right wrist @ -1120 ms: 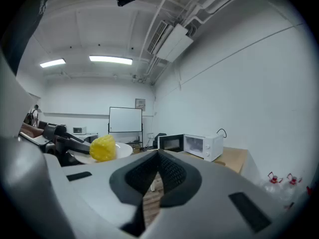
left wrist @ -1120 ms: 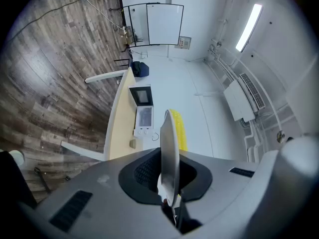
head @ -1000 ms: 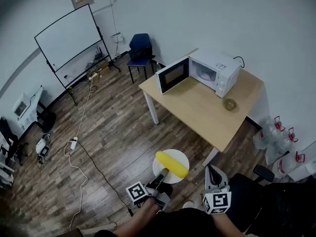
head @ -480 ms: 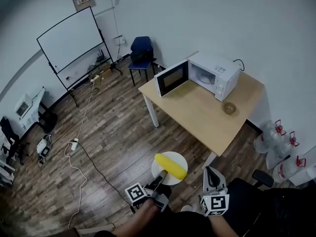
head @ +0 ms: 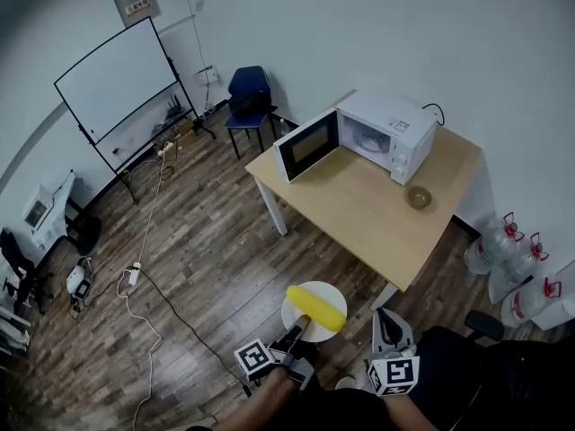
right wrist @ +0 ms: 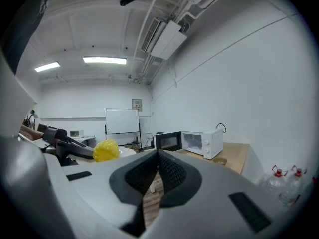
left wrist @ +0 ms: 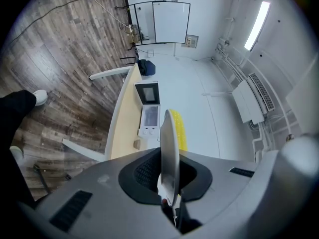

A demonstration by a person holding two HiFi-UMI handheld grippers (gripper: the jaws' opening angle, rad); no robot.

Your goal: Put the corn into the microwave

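A yellow corn cob point(head: 316, 307) lies on a small white plate point(head: 301, 299), carried in the air above the wood floor. My left gripper point(head: 296, 332) is shut on the plate's near rim; in the left gripper view the plate point(left wrist: 168, 148) stands edge-on between the jaws, with the corn point(left wrist: 179, 128) beyond it. My right gripper point(head: 385, 320) is beside it, shut and empty; its jaws point(right wrist: 158, 156) meet with nothing between them. The white microwave point(head: 388, 131) stands on the far end of the wooden table point(head: 377, 209), its door point(head: 305, 144) swung wide open. The right gripper view shows the corn point(right wrist: 105, 151) at left and the microwave point(right wrist: 202, 142) ahead.
A small glass bowl point(head: 418, 196) sits on the table in front of the microwave. Several water bottles point(head: 512, 263) stand on the floor at right. A blue chair point(head: 250, 92), a whiteboard point(head: 117, 83) and a floor cable point(head: 144, 268) lie to the left.
Both grippers and the plate with the corn have sunk slightly and drifted a little toward the table. The grip on the plate is unchanged.
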